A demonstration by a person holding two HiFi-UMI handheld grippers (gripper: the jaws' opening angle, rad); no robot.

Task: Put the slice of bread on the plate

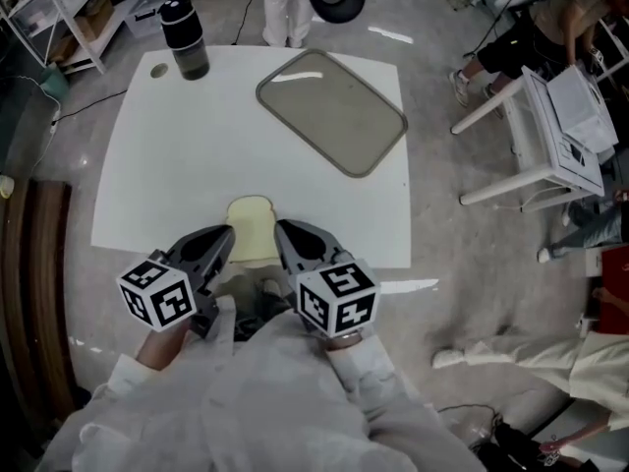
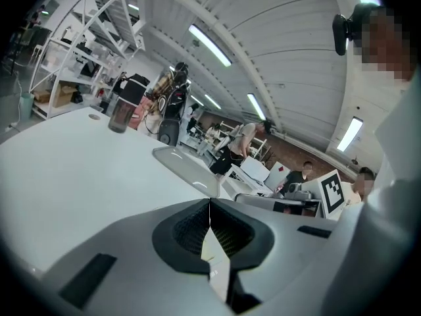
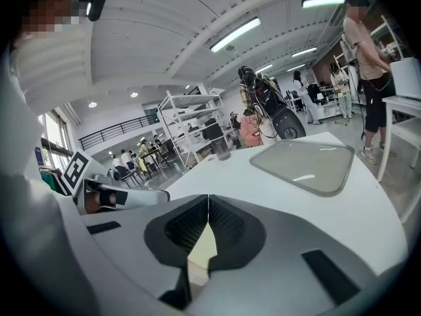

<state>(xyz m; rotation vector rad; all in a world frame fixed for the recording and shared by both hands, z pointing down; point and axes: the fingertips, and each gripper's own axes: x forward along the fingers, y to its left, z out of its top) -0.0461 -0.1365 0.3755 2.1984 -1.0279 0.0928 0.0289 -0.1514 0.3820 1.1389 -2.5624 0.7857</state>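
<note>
While left tongs (image 1: 226, 234) and right tongs (image 1: 281, 228) are both pinched together, empty, slice of bread (image 1: 252, 226) lies between their tips at bench (image 1: 157, 165) near edge, long axis pointing away; plate (image 1: 332, 112) well beyond, rightward.

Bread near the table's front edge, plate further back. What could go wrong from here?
1. The slice of bread lies close to the table's near edge; a nudge toward the person might slide it off.
2. The left gripper and right gripper both have their jaws shut; lowered unopened, they would likely shove the slice, not grasp it.
3. The plate sits at the far side, so a soft slice may sag or tear during the carry.
</note>
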